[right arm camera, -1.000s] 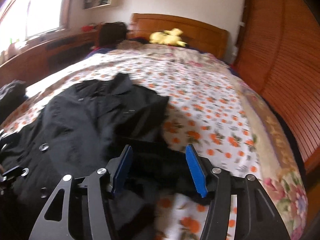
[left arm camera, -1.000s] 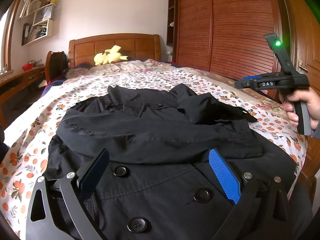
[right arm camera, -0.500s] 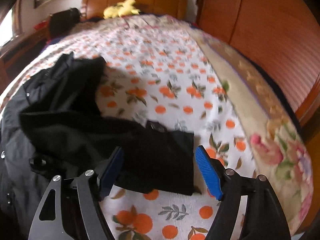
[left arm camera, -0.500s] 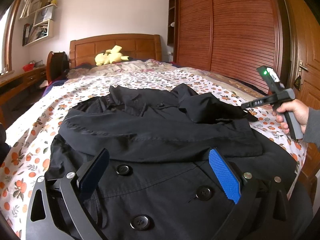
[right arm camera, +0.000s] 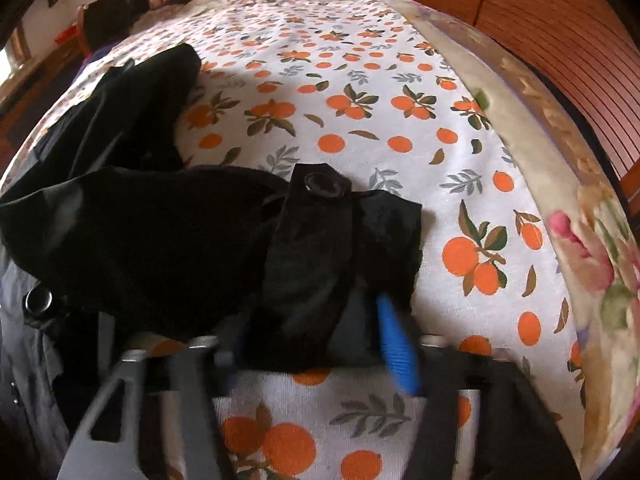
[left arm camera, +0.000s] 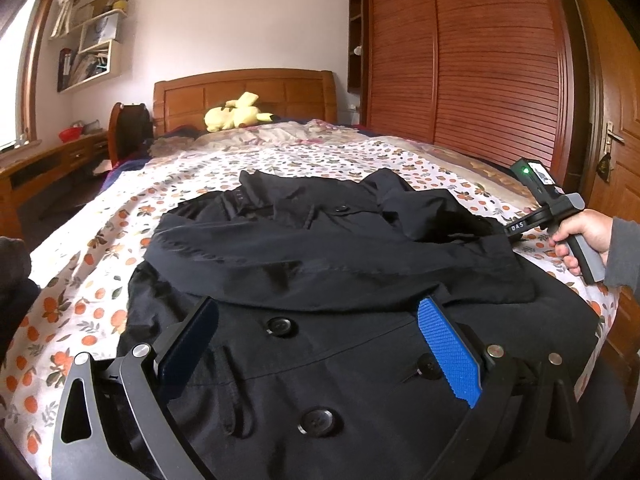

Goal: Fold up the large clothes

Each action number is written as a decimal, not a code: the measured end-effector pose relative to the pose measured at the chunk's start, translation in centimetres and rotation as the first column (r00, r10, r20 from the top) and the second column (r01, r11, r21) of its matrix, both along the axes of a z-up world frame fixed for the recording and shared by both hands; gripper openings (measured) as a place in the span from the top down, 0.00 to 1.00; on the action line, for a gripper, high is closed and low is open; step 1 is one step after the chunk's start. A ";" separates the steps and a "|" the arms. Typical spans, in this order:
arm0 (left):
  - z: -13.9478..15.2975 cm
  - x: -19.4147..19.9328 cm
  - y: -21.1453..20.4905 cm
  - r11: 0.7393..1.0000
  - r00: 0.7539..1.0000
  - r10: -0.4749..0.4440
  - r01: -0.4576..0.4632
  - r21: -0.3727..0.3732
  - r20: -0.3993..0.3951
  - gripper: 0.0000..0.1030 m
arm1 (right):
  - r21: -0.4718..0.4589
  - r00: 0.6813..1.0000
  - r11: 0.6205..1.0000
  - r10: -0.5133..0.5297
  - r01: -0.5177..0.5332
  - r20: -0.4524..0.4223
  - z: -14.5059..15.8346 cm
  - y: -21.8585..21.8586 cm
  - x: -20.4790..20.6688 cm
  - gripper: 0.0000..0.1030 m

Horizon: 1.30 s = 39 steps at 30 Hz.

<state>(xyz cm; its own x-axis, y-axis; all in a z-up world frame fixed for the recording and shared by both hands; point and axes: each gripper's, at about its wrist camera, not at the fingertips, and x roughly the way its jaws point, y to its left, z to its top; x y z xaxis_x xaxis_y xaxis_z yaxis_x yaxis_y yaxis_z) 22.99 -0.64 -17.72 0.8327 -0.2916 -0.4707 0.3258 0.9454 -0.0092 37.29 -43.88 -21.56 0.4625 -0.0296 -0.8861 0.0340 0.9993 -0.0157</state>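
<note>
Black and big, the coat (left arm camera: 332, 276) lies spread on the bed sheet with oranges (left arm camera: 92, 264), one sleeve folded across its chest. Everything here is told from the coat. On its left side the sheet shows. Just above its lower buttons hangs the left gripper (left arm camera: 316, 344), fingers spread wide, holding nothing. Far behind the coat, a yellow plush toy (left arm camera: 236, 114) rests by the wooden headboard (left arm camera: 244, 88). On the coat's right side, the right gripper (right arm camera: 320, 332) is down at the sleeve cuff (right arm camera: 344, 240). The cuff cloth sits between its blue pads (right arm camera: 396, 340), which look closed in on it, though that view is blurry. Past the coat's right edge stands the brown wardrobe (left arm camera: 480, 60).
</note>
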 end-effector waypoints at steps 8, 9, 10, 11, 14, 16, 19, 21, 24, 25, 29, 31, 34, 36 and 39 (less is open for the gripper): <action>0.4 -1.3 2.0 0.999 0.999 0.035 -0.035 0.001 0.011 0.02 | -0.045 0.968 0.998 0.049 -0.040 0.244 7.0 2.3 -3.2 0.93; 0.4 -1.4 2.2 0.999 0.999 0.040 -0.040 0.002 0.012 0.02 | -0.043 0.959 0.998 0.061 -0.051 0.278 8.3 2.9 -3.7 0.93; 0.4 -1.5 2.4 0.999 0.999 0.044 -0.044 0.002 0.013 0.02 | -0.044 0.950 0.997 0.072 -0.061 0.304 9.4 3.4 -4.0 0.93; 0.4 -1.7 2.8 0.999 0.999 0.051 -0.051 0.001 0.014 0.02 | -0.047 0.939 0.996 0.086 -0.074 0.334 10.7 4.2 -4.4 0.93; 0.6 -1.8 3.5 0.998 0.998 0.065 -0.065 0.000 0.017 0.02 | -0.046 0.905 0.992 0.128 -0.119 0.405 14.0 6.8 -5.5 0.92; 0.7 -2.0 4.0 0.997 0.997 0.073 -0.073 -0.003 0.020 0.02 | -0.061 0.879 0.985 0.172 -0.162 0.445 16.0 9.0 -6.2 0.92; 1.0 -2.2 4.9 0.996 0.996 0.086 -0.086 -0.015 0.025 0.02 | -0.077 0.842 0.971 0.233 -0.225 0.486 18.0 12.1 -7.0 0.91; 1.2 -2.3 5.5 0.995 0.995 0.093 -0.092 -0.023 0.031 0.02 | -0.073 0.822 0.959 0.273 -0.274 0.500 18.8 14.3 -7.4 0.91; 1.5 -2.5 6.2 0.994 0.994 0.102 -0.101 -0.031 0.035 0.02 | -0.071 0.797 0.938 0.328 -0.341 0.507 19.1 17.4 -8.1 0.88; 1.5 -2.6 6.4 0.994 0.994 0.105 -0.104 -0.033 0.036 0.02 | -0.068 0.791 0.931 0.343 -0.360 0.506 19.1 18.3 -8.2 0.86; 1.7 -2.9 7.1 0.993 0.992 0.115 -0.114 -0.036 0.041 0.02 | -0.049 0.760 0.892 0.410 -0.449 0.504 19.0 21.7 -9.1 0.80; 1.8 -3.1 7.5 0.992 0.991 0.122 -0.121 -0.038 0.045 0.02 | -0.048 0.745 0.876 0.435 -0.479 0.506 19.2 23.2 -9.7 0.73; 2.0 -3.3 8.0 0.990 0.990 0.133 -0.131 -0.044 0.047 0.02 | -0.041 0.719 0.856 0.458 -0.515 0.522 19.9 24.4 -10.8 0.59; 2.1 -3.4 8.3 0.989 0.989 0.139 -0.136 -0.049 0.049 0.02 | -0.032 0.704 0.844 0.466 -0.535 0.536 20.6 24.9 -11.5 0.57; 2.5 -3.7 8.8 0.988 0.988 0.146 -0.143 -0.058 0.054 0.02 | -0.037 0.687 0.832 0.481 -0.553 0.544 21.4 25.6 -12.0 0.57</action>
<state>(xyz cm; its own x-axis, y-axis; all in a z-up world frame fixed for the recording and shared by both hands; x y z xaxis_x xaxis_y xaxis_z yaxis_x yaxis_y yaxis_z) 19.29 8.14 -15.27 0.8933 -0.1896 -0.4075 0.1872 0.9812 -0.0463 25.31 -18.32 -0.11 0.7512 0.4421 -0.4902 -0.5221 0.8523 -0.0315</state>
